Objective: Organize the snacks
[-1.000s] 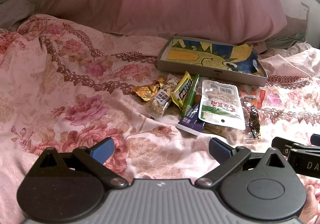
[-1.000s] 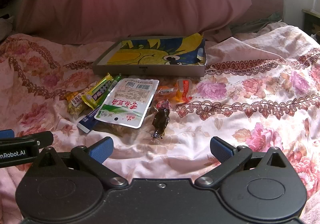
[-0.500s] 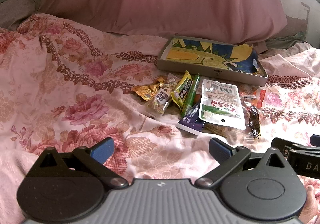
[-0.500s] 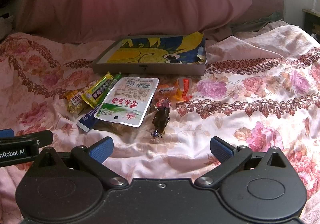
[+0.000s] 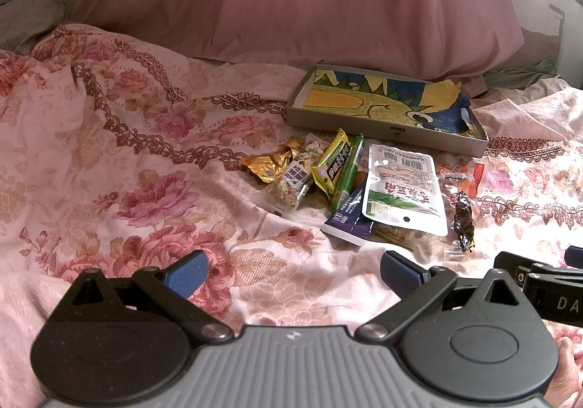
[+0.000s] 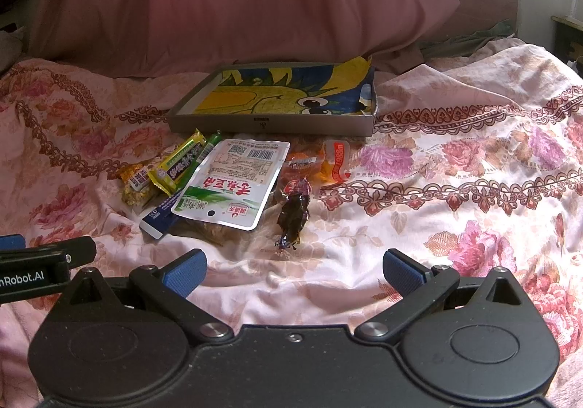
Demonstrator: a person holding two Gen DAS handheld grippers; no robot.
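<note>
A heap of snack packets lies on the flowered bedspread in front of a shallow grey box (image 5: pixel 386 131) (image 6: pixel 269 124) lined with a yellow and blue picture. The biggest is a white and green pouch (image 5: pixel 400 193) (image 6: pixel 233 185). Left of it lie a green stick (image 5: pixel 346 175), a yellow bar (image 6: pixel 178 164), a gold wrapper (image 5: pixel 266 164) and a dark blue packet (image 5: pixel 346 222). A dark candy (image 5: pixel 462 222) (image 6: pixel 293 215) and an orange packet (image 6: pixel 335 160) lie to the right. My left gripper (image 5: pixel 293 271) and right gripper (image 6: pixel 295 269) are both open and empty, held short of the heap.
A large pink cover (image 5: pixel 291 0) rises behind the box. The bedspread (image 6: pixel 455 189) is wrinkled around the snacks. The right gripper's side shows at the right edge of the left wrist view (image 5: pixel 539 277), close alongside.
The right gripper has edged slightly forward toward the snacks. The left gripper has barely moved. Both stay open.
</note>
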